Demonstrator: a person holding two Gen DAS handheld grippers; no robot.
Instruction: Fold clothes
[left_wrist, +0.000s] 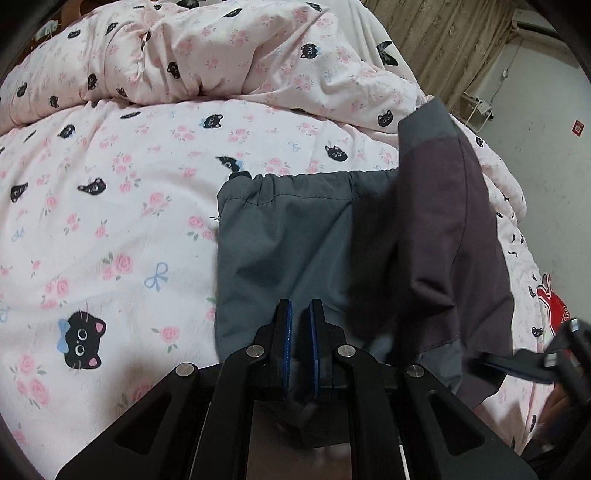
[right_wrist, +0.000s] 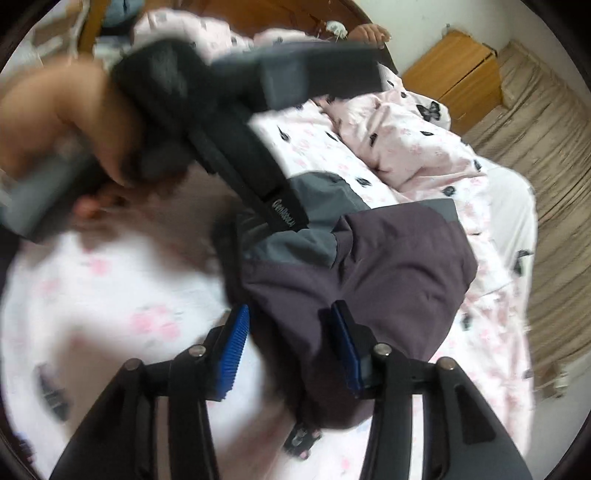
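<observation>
A grey garment (left_wrist: 288, 236) with a gathered elastic waistband lies on the pink bedcover (left_wrist: 110, 221). A dark purple part (left_wrist: 436, 221) of it is folded up over its right side. My left gripper (left_wrist: 301, 314) is over the grey cloth near its lower edge, shut with a bunch of that cloth pinched between the blue pads. In the right wrist view the purple part (right_wrist: 388, 258) drapes between the fingers of my right gripper (right_wrist: 290, 306). Those jaws stand apart, and the cloth rests against the right finger only.
A crumpled pink duvet (left_wrist: 221, 55) with black cat faces is heaped at the far side of the bed. A person's hand (right_wrist: 55, 122) and a black strap (right_wrist: 258, 166) blur across the upper left. A wooden nightstand (right_wrist: 454, 70) stands beyond the bed, and something red (left_wrist: 554, 306) lies at its right edge.
</observation>
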